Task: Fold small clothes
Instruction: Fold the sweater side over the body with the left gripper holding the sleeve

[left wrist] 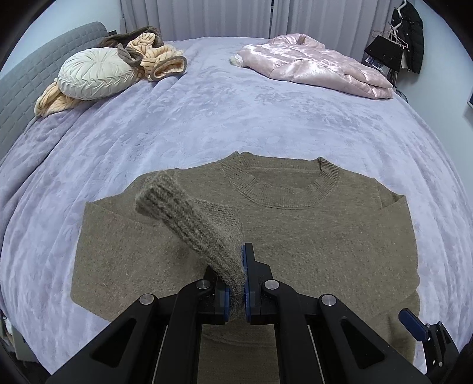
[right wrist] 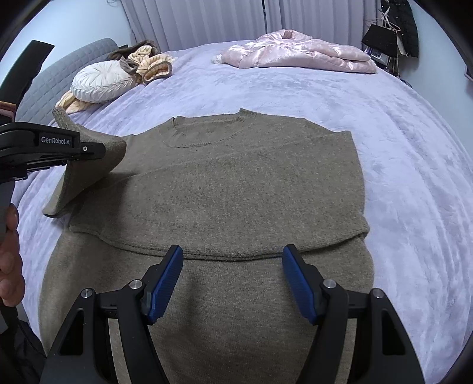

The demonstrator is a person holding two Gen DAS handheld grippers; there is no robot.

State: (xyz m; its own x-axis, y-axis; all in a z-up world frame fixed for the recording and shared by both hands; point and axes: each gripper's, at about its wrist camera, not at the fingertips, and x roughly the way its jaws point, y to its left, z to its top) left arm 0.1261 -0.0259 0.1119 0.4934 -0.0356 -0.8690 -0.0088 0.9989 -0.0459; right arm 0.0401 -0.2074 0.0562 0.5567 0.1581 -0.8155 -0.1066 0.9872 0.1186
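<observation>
Fingers point(left wrist: 251, 283) of the left gripper point(left wrist: 236, 295) are pinched on the sweater's cuff point(left wrist: 189, 221), lifted off the bed point(left wrist: 236, 103).
Right gripper point(right wrist: 233, 283), spread wide over the sweater point(right wrist: 236, 183), is only fully seen from its own camera.

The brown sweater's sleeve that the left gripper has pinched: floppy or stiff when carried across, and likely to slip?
Probably floppy: the sleeve droops from the left gripper toward the sweater. Slipping seems unlikely, since the fuzzy ribbed cuff is squeezed between the fingers. It likely drapes wherever released, not holding shape.

I see home bedroom: bed point(left wrist: 236, 112) under lavender blanket, round cushion point(left wrist: 94, 73) at 10 o'clock, curtains point(left wrist: 201, 17) at 12, hanging coat point(left wrist: 409, 35) at 2.
</observation>
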